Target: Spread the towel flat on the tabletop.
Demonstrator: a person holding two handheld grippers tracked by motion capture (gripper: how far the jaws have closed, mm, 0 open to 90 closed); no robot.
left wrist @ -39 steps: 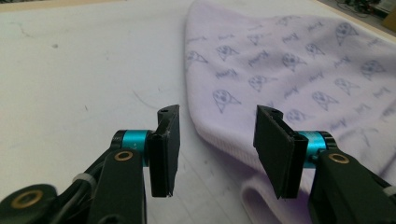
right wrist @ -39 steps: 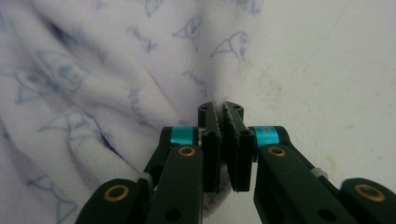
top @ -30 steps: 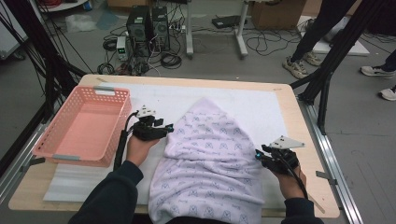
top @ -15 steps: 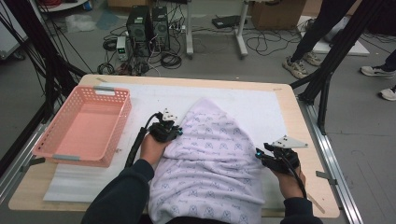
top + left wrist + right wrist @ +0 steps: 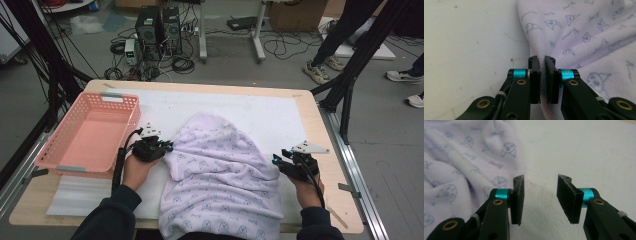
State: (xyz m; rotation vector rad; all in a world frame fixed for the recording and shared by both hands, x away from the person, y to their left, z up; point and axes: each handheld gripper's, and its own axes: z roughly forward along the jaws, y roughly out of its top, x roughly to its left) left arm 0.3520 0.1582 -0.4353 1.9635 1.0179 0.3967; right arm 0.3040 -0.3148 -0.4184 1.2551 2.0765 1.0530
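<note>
While clamped on cloth (image 5: 584,37), left gripper (image 5: 542,65)

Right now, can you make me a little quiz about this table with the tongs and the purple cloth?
1. True or false: the left tongs are shut on the edge of the purple cloth.
2. What stands left of the cloth? A) pink basket B) blue bucket C) green box
3. What lies between the jaws of the open right tongs?

Key: 1 true. 2 A. 3 Nothing, just the white mat.
</note>
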